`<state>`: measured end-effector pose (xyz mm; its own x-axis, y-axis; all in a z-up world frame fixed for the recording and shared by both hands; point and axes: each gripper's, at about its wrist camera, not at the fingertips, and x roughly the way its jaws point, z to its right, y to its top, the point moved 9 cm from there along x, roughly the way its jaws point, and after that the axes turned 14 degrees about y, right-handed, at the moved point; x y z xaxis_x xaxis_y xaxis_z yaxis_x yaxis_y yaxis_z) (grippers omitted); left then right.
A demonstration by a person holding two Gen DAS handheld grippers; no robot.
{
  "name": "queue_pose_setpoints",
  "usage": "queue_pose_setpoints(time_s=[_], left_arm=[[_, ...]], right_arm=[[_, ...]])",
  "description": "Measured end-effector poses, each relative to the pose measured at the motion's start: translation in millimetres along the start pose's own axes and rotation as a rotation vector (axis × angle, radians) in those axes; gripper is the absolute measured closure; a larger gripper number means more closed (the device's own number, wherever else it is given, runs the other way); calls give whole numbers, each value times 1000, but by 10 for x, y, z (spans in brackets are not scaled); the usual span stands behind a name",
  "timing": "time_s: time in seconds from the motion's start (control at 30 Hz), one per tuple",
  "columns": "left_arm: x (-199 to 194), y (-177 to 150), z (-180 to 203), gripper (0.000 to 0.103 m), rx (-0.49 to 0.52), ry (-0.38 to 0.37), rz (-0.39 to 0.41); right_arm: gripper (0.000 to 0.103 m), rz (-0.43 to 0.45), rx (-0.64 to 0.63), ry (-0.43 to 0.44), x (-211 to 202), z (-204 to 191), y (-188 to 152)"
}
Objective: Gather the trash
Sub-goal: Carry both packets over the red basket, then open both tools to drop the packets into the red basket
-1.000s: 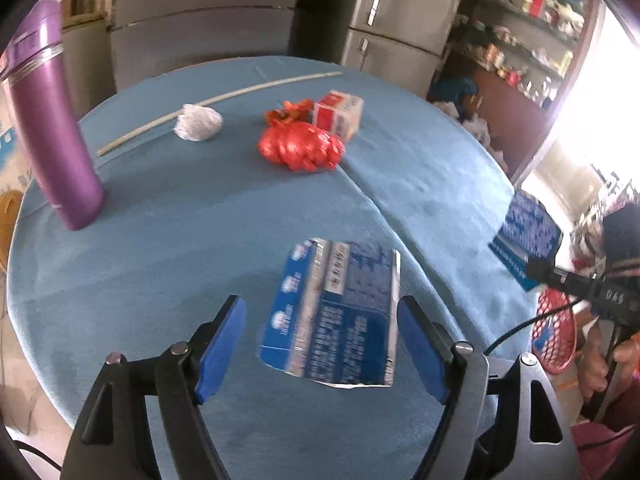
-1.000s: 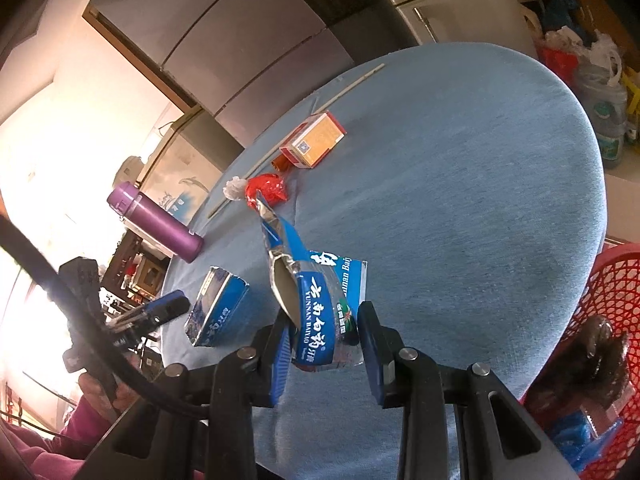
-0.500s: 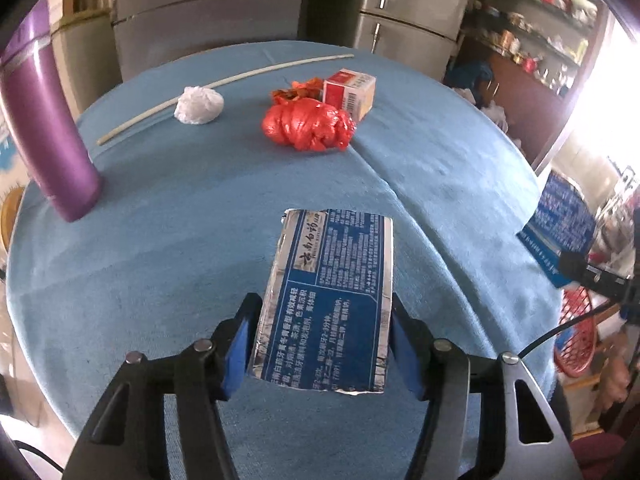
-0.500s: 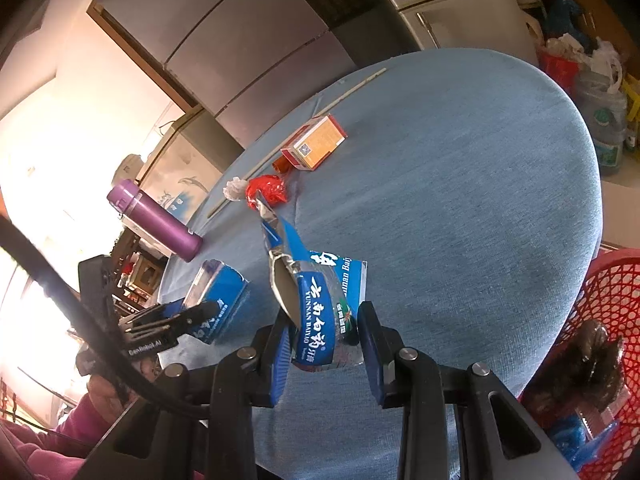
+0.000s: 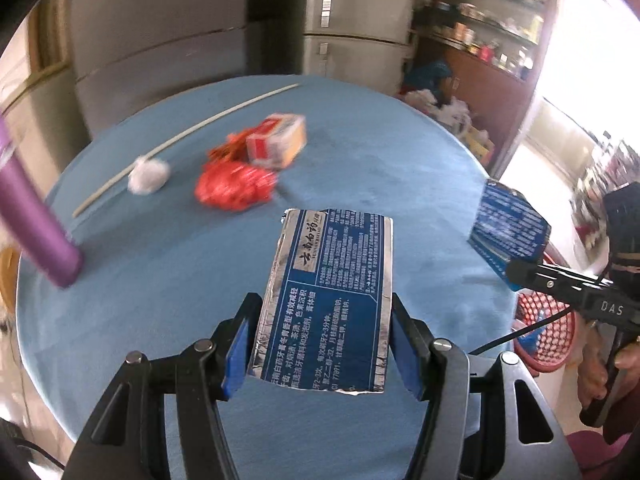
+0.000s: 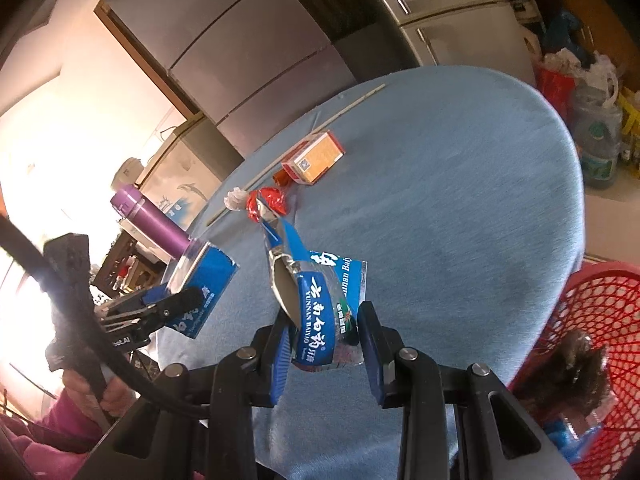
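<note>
The left tool (image 5: 320, 344) clamps a blue box (image 5: 332, 300) above the desk (image 5: 160, 264); the right tool (image 6: 326, 354) grips a crumpled blue wrapper (image 6: 316, 312) beside the red basket (image 6: 592, 320); red wrapper (image 5: 234, 186), carton (image 5: 280, 140) and purple flask (image 5: 32, 216) lie beyond

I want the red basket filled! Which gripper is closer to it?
Right. The right gripper hangs at the table edge just beside the basket. The left gripper holds its box over the table, farther from it.
</note>
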<state>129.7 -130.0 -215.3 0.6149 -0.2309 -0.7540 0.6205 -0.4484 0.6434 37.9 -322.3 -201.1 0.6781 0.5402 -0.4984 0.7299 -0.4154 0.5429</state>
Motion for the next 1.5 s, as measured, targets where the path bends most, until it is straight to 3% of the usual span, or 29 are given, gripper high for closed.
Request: queue_pose_setpoints(time_s=[0.3,0.63,0.83,1.1,1.37,1.5], left_arm=[[-48,303,1001,40,213,-75,24],[-32,225,2215,40,444,-192,-5],[-23,171,2575,38,482,-260,-52],[49,154,2435,38,439,-251,-82],[143,164,1788,38,296,-210,-96],[195,57,1215,38,213,-127,-97]], right_arm=[[69,62,19,-97,-660,332,-93],[69,121,104,-221,-1466,1015,-200],[66,101,175,-228,-1632,1252,-308],[66,131,205,-239,-1671,1345,-315],[66,165,194,-224,-1603,1225,-169],[66,165,185,-197,-1502,1117,-88]])
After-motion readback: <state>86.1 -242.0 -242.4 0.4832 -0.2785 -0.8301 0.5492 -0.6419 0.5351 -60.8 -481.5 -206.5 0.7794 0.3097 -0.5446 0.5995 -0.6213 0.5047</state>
